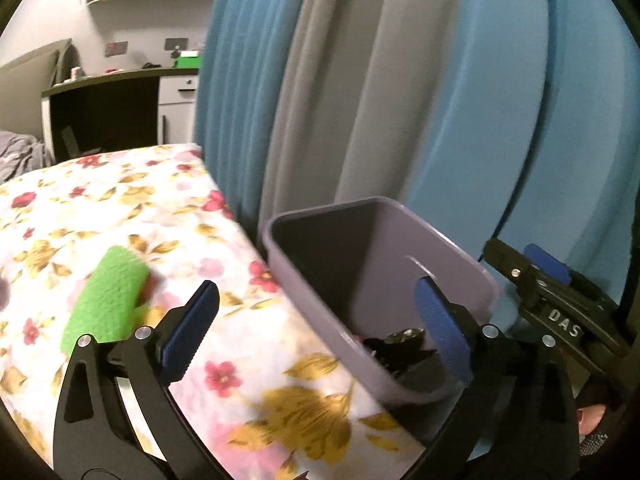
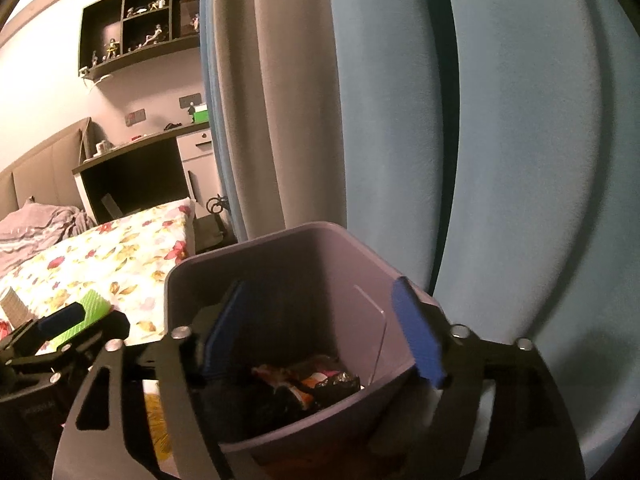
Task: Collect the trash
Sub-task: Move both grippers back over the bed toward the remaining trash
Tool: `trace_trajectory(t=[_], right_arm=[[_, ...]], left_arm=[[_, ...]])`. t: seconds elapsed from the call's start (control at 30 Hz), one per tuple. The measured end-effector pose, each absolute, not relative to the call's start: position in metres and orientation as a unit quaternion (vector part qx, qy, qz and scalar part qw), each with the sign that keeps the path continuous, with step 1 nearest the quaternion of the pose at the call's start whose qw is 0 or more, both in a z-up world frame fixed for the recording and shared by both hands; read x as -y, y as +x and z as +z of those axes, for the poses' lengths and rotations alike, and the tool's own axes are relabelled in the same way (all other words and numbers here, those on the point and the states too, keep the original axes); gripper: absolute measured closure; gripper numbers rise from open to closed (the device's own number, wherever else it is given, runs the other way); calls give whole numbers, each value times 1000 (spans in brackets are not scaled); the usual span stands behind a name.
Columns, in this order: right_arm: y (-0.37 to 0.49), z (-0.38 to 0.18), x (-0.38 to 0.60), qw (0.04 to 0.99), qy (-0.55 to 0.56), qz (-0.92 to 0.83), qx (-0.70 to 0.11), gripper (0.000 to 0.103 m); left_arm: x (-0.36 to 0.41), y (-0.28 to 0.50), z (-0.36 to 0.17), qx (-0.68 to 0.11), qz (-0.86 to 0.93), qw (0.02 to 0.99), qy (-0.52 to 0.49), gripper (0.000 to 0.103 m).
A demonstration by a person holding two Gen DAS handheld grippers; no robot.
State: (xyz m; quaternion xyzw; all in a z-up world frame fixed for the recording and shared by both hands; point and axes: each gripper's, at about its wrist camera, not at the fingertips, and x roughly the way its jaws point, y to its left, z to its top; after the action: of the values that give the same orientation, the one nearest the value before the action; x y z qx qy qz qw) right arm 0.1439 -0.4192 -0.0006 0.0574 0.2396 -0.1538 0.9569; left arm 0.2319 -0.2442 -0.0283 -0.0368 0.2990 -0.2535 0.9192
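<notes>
Beside the flowery bed [image 1: 120, 208] stands a purple bin [image 2: 304, 256] with crumpled trash [image 2: 308, 384] at its bottom. Both grippers, left [image 1: 316, 328] and right [image 2: 320, 332], have fingers spread wide, holding nothing. On the bed lies a green roll [image 1: 108, 292].

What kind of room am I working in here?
Most likely a bedroom: a bed with a floral sheet, a padded headboard, blue and grey curtains, and a wall shelf of figurines above a desk.
</notes>
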Motion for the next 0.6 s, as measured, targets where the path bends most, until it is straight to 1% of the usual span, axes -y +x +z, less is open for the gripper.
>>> trace_trajectory(t=[0.07,0.17,0.6], right_arm=[[139,1,414,958,56,-155,-233,18],[132,3,406,959,57,-154,-230,15],[106,16,351,968,68,-119,-209,10]], left_arm=[[236,228,-27,-299,-242,923,-34,6],[218,218,-26,-295,-213,931,-28,6],[116,174,-12,-272,-102,955,-52,6]])
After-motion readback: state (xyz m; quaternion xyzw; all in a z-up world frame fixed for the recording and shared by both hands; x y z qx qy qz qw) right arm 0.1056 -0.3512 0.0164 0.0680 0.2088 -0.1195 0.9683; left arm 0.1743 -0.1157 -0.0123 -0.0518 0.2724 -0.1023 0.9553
